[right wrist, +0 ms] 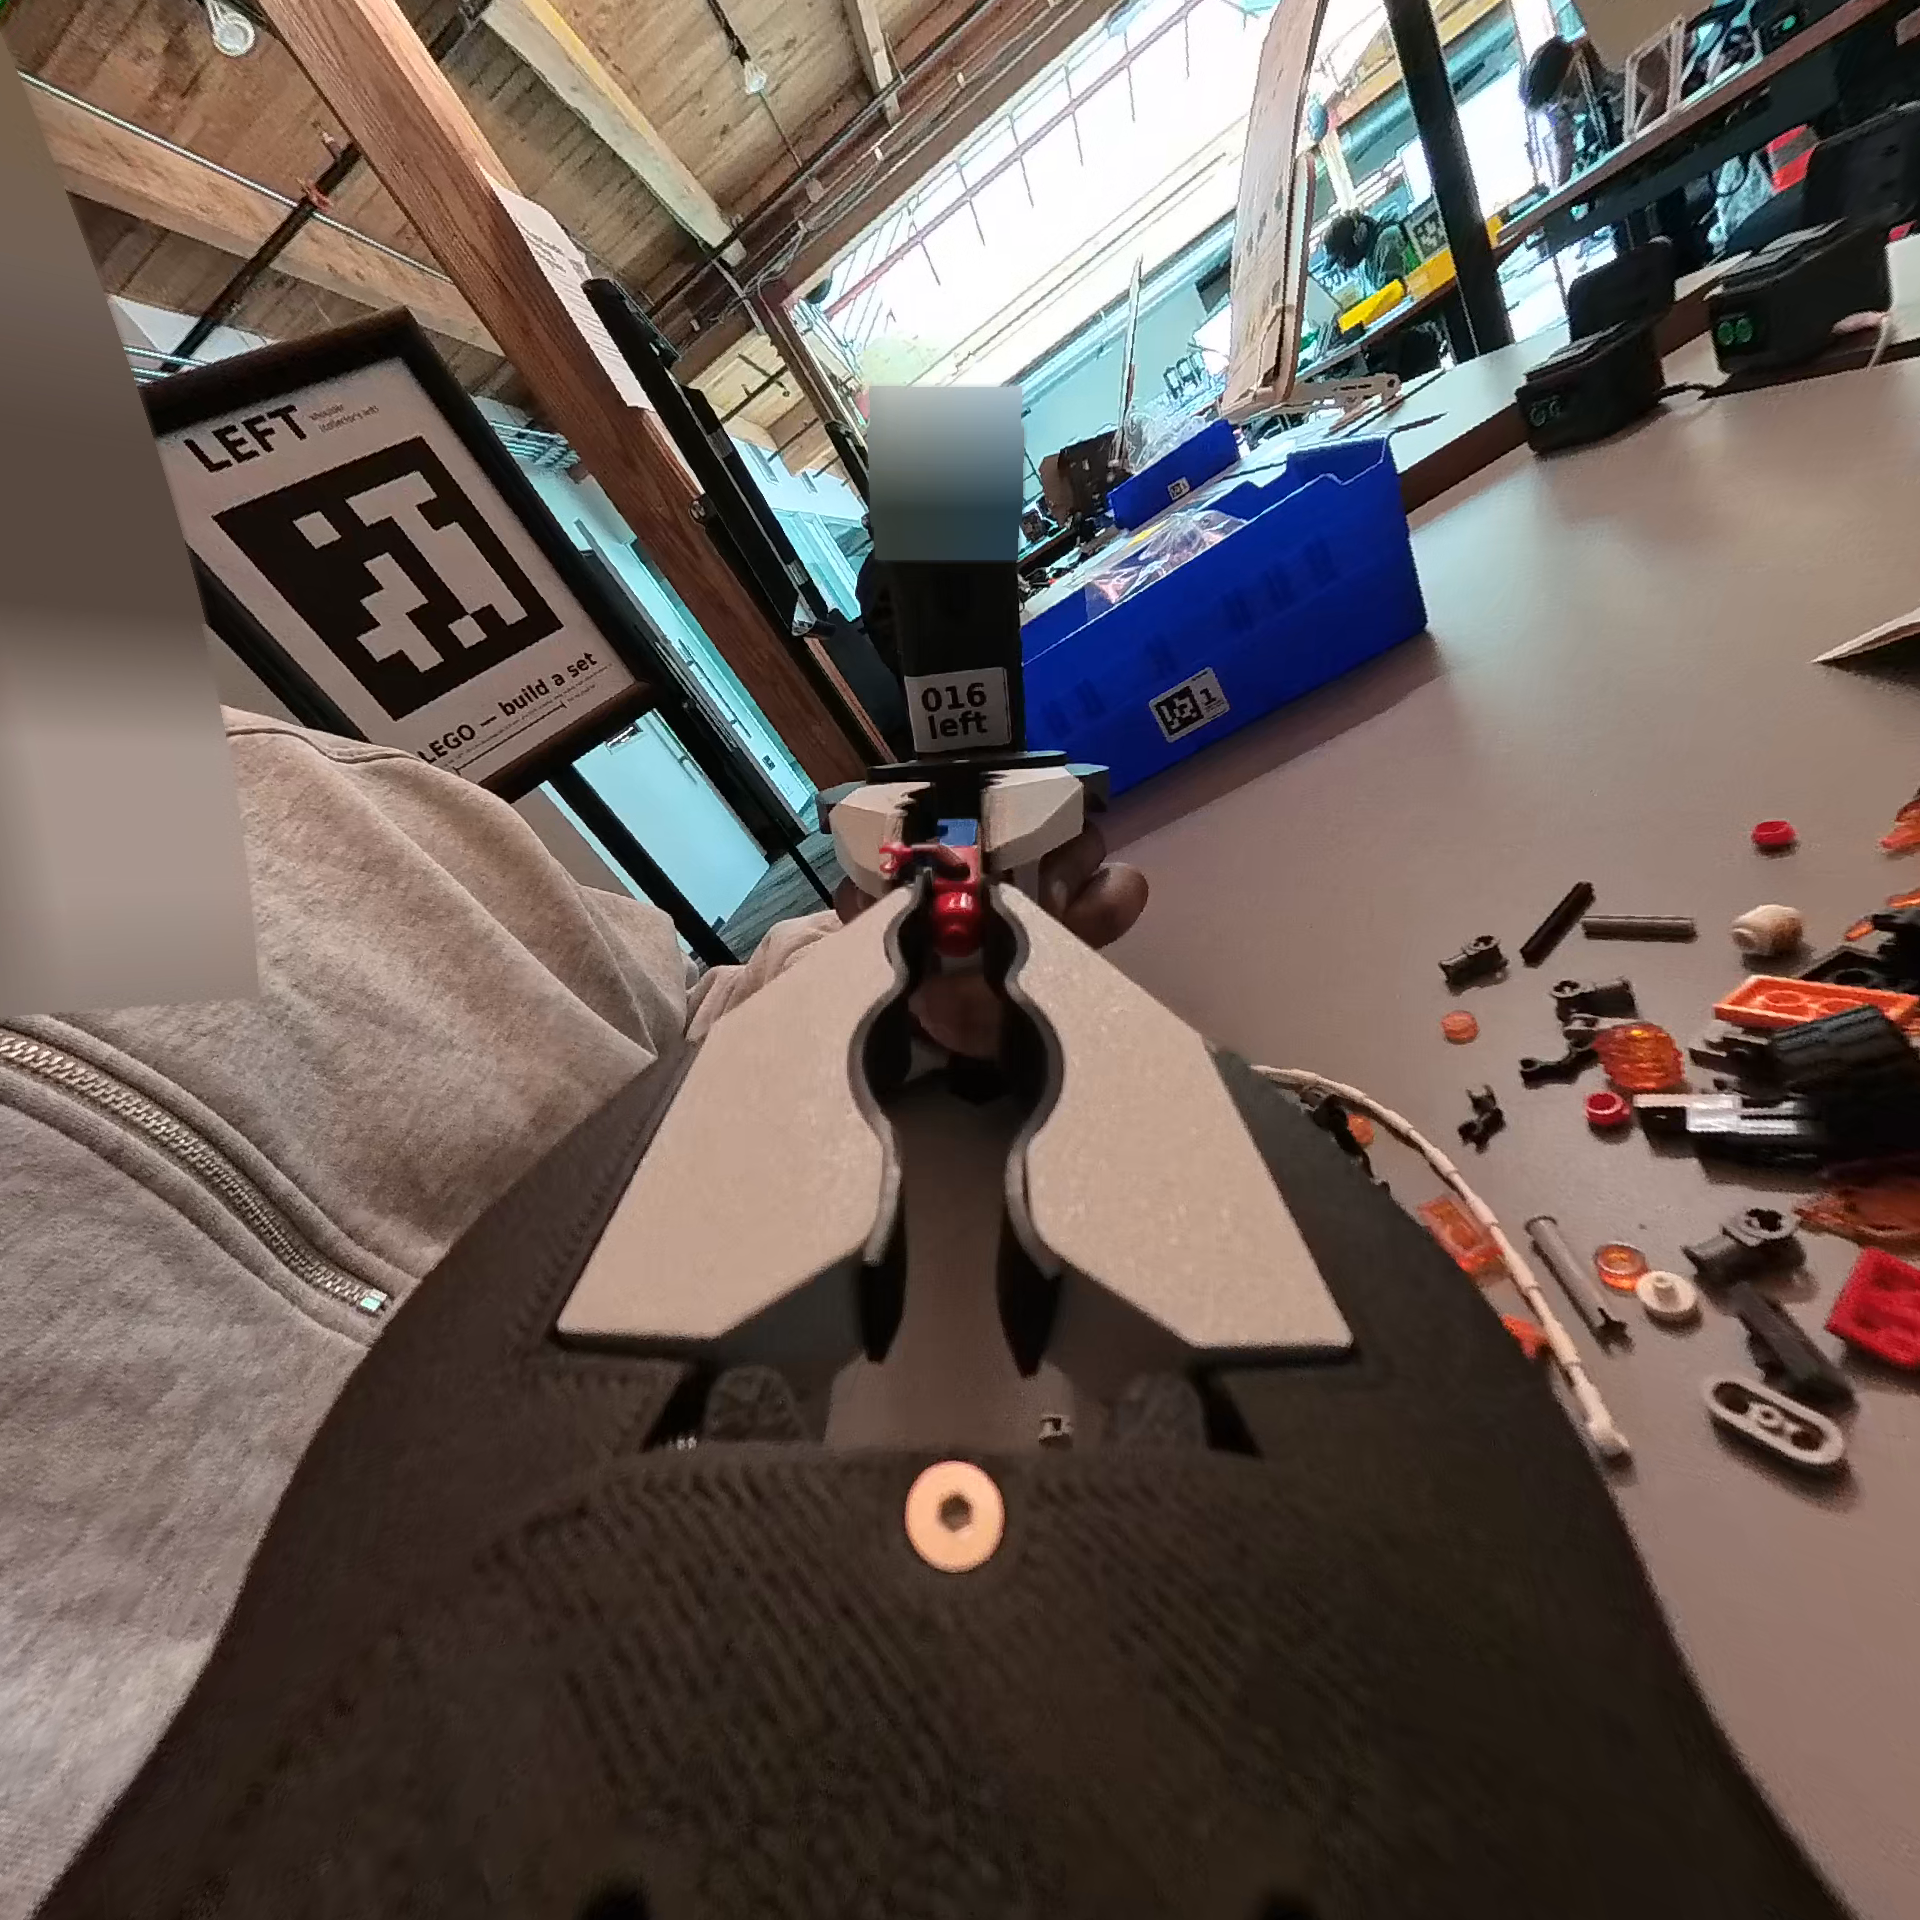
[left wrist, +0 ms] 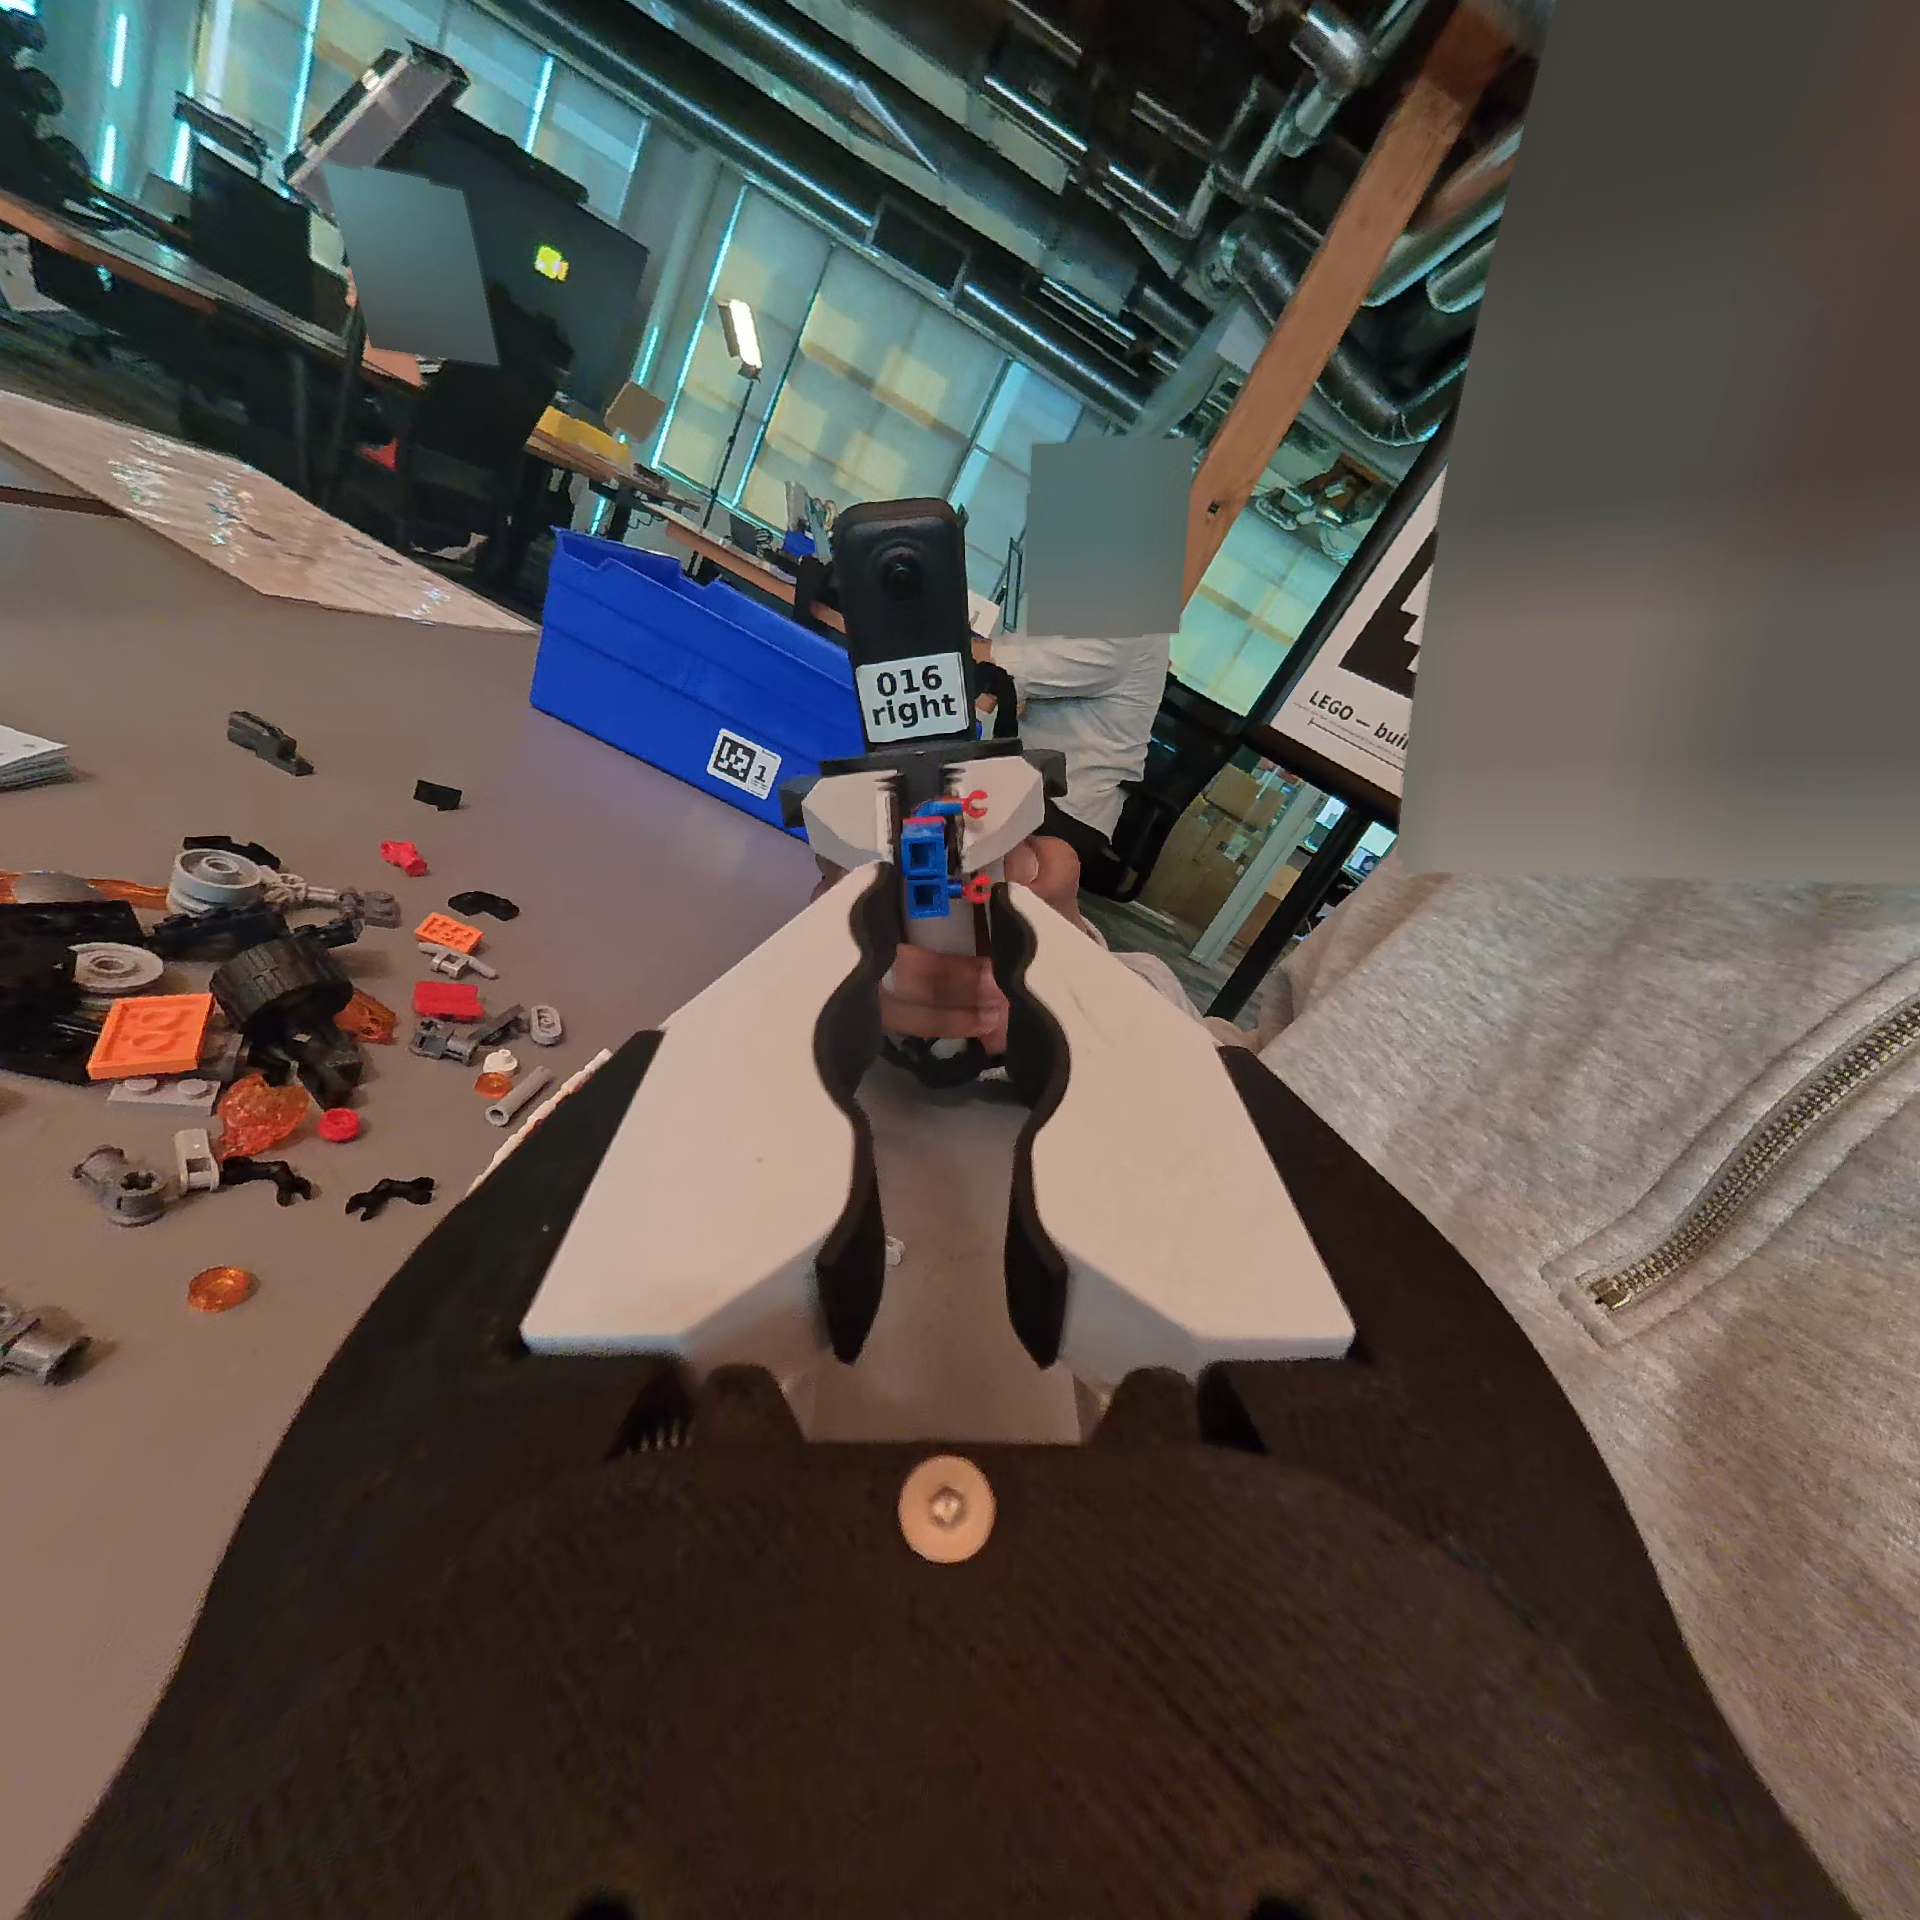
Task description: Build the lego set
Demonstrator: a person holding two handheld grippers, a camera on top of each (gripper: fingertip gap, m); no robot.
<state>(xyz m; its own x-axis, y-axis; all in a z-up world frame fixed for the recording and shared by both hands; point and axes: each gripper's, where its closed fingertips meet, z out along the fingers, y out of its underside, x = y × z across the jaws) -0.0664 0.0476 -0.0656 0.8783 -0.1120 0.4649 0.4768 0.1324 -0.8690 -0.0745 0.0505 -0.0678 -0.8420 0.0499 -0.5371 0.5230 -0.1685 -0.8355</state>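
Both grippers are held up off the grey table [left wrist: 623, 831], tip to tip, facing each other. My left gripper [left wrist: 935, 896] is shut on a small blue brick assembly [left wrist: 923, 873] with thin red clips on its side. The assembly reaches into the gap of my right gripper [left wrist: 925, 821] opposite. In the right wrist view, my right gripper [right wrist: 954, 909] is shut on a small rounded red piece [right wrist: 954, 923]. This piece meets the blue assembly [right wrist: 956, 831] held in the left gripper [right wrist: 951, 831]. Whether the two pieces are joined is hidden by the fingers.
Several loose lego parts lie on the table [right wrist: 1558, 727]: black wheels, orange plates and grey pins [left wrist: 260, 997], also in the right wrist view [right wrist: 1766, 1091]. A blue bin [left wrist: 675, 665] [right wrist: 1247, 623] stands behind. A person's grey hoodie [left wrist: 1558, 1143] [right wrist: 312, 987] is close beside the grippers. Only a small space, under 4 cm, lies between the two pairs of fingers.
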